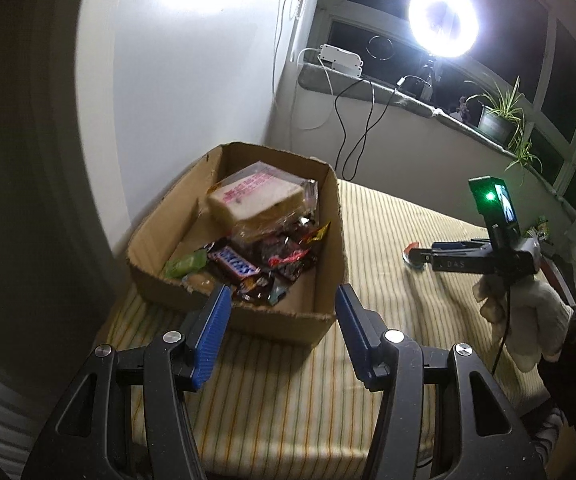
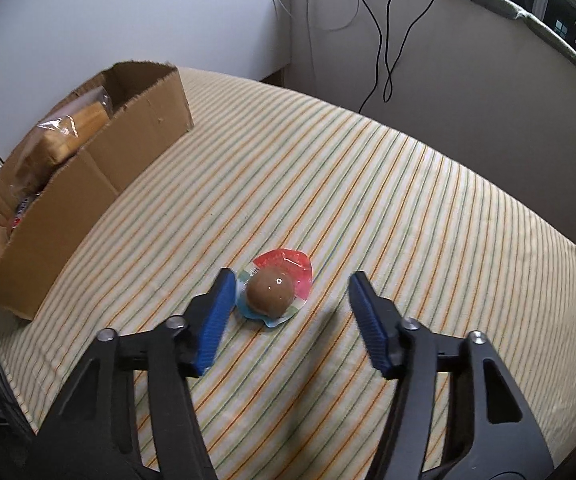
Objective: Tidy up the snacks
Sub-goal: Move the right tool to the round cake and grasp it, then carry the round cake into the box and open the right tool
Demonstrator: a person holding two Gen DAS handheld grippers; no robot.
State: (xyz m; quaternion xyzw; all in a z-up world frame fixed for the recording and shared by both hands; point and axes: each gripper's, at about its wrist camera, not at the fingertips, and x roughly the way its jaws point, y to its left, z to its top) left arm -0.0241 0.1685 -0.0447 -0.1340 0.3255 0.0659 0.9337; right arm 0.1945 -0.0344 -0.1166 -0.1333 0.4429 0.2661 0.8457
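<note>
Step in hand, by the look of it: picking up the last loose snack. Right tongs (image 2: 289, 284) spread wide and empty, lowered over a blister-packed brown egg-shaped snack (image 2: 274, 290) on the striped tablecloth (image 2: 407, 208). Snack lying between the blue pads (image 2: 216, 320) but well off centre, touching or nearly touching the left pad, far from the right one. Red and pale foil backing flat beneath the clear dome.

Cardboard box (image 2: 88, 184) up and to the left of the right tongs, well apart from the egg snack. Left tongs (image 1: 284, 300) also wide open and empty, held just short of the box's near wall (image 1: 280, 320). Inside, ahead of the left tongs: a wrapped slice of bread (image 1: 256, 200) on top, a Snickers bar (image 1: 236, 266), a green wrapper (image 1: 184, 264) and other dark wrappers heaped together. Right tongs visible off to the right in the left wrist view, gloved hand (image 1: 527, 304) behind them.

Next move likely calls for shifting the right tongs slightly left to centre the dome, then closing gently on its sides; smooth rounded plastic probably prone to slipping or popping out under a hard squeeze. After that, a lift and a carry up-left into the box.
</note>
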